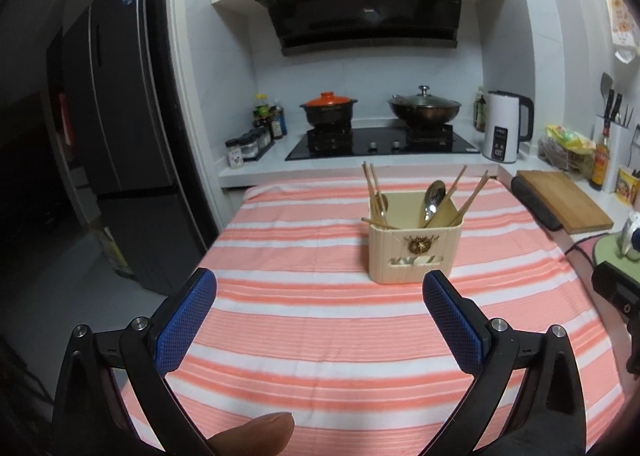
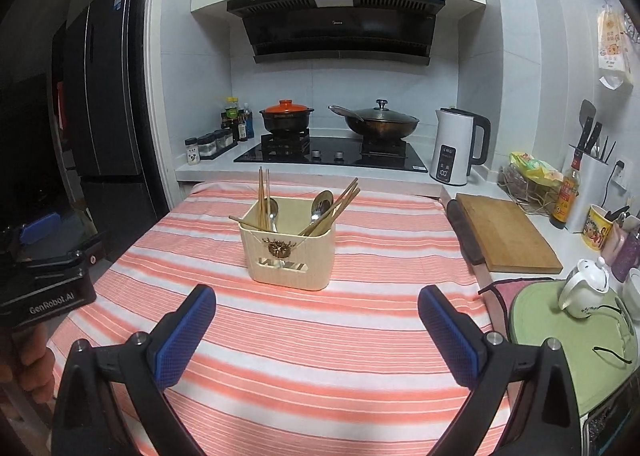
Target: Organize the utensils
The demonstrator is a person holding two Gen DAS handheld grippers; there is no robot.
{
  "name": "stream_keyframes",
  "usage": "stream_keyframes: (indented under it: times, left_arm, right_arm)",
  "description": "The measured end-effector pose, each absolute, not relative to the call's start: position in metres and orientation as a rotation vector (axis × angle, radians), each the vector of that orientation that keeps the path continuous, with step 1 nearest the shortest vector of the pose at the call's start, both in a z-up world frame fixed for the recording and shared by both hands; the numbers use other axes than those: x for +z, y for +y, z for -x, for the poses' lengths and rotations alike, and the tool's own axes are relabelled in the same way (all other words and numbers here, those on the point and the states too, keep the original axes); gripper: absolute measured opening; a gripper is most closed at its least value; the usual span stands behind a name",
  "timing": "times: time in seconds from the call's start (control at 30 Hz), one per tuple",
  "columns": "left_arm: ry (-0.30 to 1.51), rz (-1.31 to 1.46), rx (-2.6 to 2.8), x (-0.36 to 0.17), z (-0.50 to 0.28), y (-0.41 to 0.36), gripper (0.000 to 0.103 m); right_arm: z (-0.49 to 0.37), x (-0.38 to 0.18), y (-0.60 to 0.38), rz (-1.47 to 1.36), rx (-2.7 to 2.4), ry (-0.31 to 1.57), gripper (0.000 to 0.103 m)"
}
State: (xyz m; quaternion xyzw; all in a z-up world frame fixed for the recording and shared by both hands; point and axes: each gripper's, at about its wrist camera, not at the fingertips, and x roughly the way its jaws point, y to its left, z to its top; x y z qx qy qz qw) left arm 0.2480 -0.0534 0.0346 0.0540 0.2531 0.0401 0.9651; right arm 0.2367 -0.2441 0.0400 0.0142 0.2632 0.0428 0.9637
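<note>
A cream utensil holder [image 1: 414, 246] stands on the pink-and-white striped tablecloth [image 1: 304, 320]; it also shows in the right wrist view [image 2: 290, 256]. It holds wooden chopsticks [image 1: 376, 192] and metal spoons [image 1: 434, 196] in two compartments, chopsticks [image 2: 264, 196] and spoons [image 2: 322, 204] in each. My left gripper [image 1: 320, 288] is open and empty, held above the cloth in front of the holder. My right gripper [image 2: 317, 306] is open and empty, also in front of the holder. The left gripper's body [image 2: 48, 276] shows at the left of the right wrist view.
Behind the table is a counter with a hob, an orange-lidded pot [image 2: 286, 116], a wok [image 2: 380, 122] and a white kettle [image 2: 456, 146]. A wooden cutting board [image 2: 504, 232], a teapot [image 2: 584, 288] on a green mat, bottles and a knife block stand at the right. A fridge [image 1: 116, 128] is at the left.
</note>
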Motion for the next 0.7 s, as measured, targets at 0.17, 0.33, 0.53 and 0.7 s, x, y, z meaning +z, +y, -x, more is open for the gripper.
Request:
stream_keyframes:
  times: [0.17,0.33,0.53,0.7]
  left_arm:
    - [0.525,-0.102,0.042,0.036,-0.244,-0.052,0.103]
    - [0.528,-0.062,0.009,0.037,-0.242,-0.047,0.103]
    - [0.532,-0.067,0.016,0.037,-0.242,-0.047,0.103]
    - [0.536,-0.067,0.017,0.036,-0.243,-0.048,0.103]
  right_arm:
    - [-0.229,0.044,-0.237,-0.010,0.085,0.526,0.103]
    - [-0.227,0.046,-0.234,0.005,0.079,0.518,0.103]
    - [-0.226,0.044,-0.232,0.003,0.084,0.525,0.103]
    - [-0.226,0.044,-0.231,0.007,0.089,0.525,0.103]
